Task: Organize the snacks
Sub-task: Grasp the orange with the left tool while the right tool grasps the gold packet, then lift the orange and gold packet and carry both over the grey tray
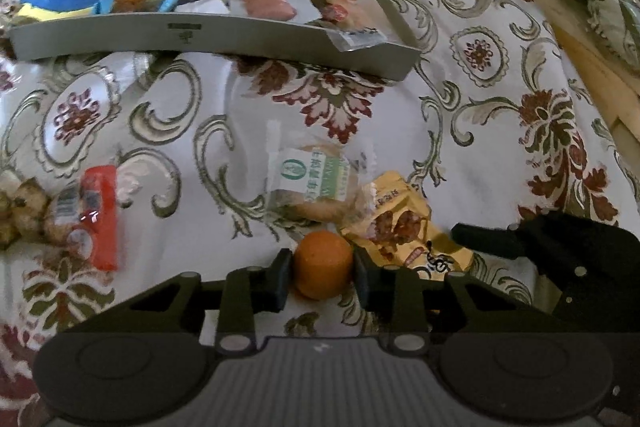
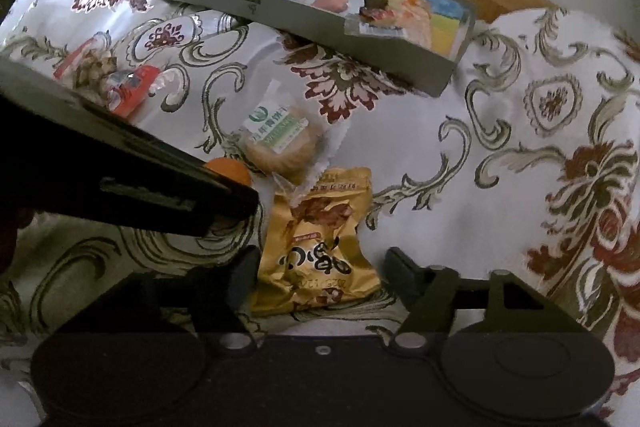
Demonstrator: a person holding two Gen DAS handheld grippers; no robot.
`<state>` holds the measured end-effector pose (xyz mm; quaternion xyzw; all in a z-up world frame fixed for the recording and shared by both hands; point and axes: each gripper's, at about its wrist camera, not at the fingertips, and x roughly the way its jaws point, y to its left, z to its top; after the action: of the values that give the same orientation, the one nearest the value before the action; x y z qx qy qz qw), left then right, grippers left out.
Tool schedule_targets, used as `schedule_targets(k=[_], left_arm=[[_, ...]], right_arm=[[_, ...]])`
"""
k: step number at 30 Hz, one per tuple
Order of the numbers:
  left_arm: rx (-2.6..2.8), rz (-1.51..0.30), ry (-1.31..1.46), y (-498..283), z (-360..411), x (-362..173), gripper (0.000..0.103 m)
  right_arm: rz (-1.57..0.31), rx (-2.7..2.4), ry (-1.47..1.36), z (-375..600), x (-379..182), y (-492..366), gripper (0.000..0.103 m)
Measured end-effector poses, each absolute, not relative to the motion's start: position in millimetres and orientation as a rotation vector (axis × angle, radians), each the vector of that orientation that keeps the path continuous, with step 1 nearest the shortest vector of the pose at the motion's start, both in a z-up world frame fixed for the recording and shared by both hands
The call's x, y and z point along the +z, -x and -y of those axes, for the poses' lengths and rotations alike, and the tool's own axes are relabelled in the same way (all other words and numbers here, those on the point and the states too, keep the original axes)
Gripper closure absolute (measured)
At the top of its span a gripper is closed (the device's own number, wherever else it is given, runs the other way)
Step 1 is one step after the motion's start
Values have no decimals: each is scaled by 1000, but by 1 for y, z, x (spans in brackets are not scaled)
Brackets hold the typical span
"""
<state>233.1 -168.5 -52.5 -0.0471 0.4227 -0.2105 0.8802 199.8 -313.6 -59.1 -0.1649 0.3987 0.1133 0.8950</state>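
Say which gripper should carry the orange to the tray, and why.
Left. The left gripper already brackets the orange, fingers at both sides. The right gripper is open around the yellow packet instead.

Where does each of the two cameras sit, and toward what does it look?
Left wrist: on the left gripper, low over the tablecloth, looking toward the grey tray; its fingers flank the orange; the right gripper shows at right.
Right wrist: on the right gripper, open around the gold packet; the left gripper crosses at left.
Shared: tray, orange, gold packet, wrapped biscuit.
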Motion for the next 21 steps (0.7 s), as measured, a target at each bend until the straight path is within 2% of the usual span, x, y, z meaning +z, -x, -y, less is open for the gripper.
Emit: schedule_targets(k=[8,16,21], left_arm=[[-408,-889,129,-223,161,-47,68],[-397,-873,142,-214,159,-39,68],[-395,-857,145,-211,157,-33,68]], right_arm=[[-801,232,468,302,-59,-190,41],[-663,188,805,280,-69,-168,41],[-610,166,916,278,-71,-163,41]])
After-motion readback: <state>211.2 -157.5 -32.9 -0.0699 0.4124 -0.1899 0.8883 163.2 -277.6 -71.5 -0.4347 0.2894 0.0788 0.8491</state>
